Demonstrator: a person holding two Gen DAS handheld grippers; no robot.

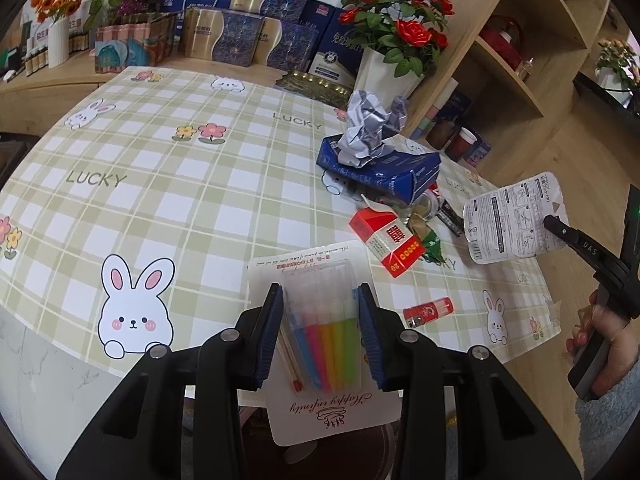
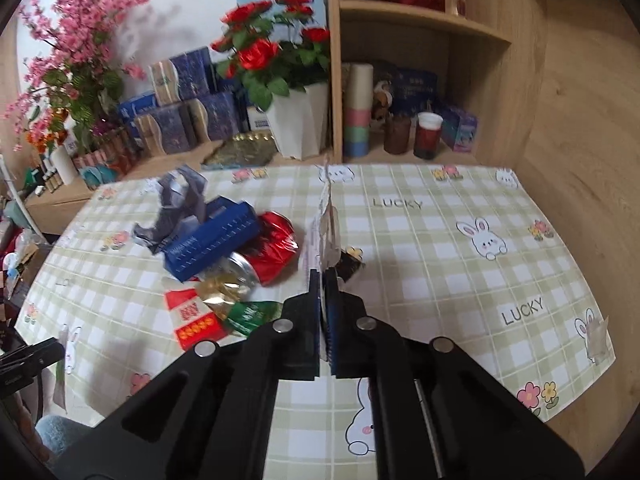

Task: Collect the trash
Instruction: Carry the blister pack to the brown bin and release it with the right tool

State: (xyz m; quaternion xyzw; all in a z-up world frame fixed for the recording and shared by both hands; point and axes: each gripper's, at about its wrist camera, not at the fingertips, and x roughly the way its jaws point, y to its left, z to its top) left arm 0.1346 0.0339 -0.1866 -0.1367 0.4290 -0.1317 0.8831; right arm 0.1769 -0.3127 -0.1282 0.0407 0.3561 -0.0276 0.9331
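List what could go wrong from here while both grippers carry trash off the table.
1. The left gripper clamps the candle pack only across its clear blister, so the card could tilt or slip out.
2. The right gripper pinches the white wrapper by one edge; it hangs free and might tear or drop.
3. The crumpled foil sits loosely on the blue box and may roll off if the pile is bumped.

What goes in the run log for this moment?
left gripper: holds candle pack | right gripper: holds white wrapper | pile: on table
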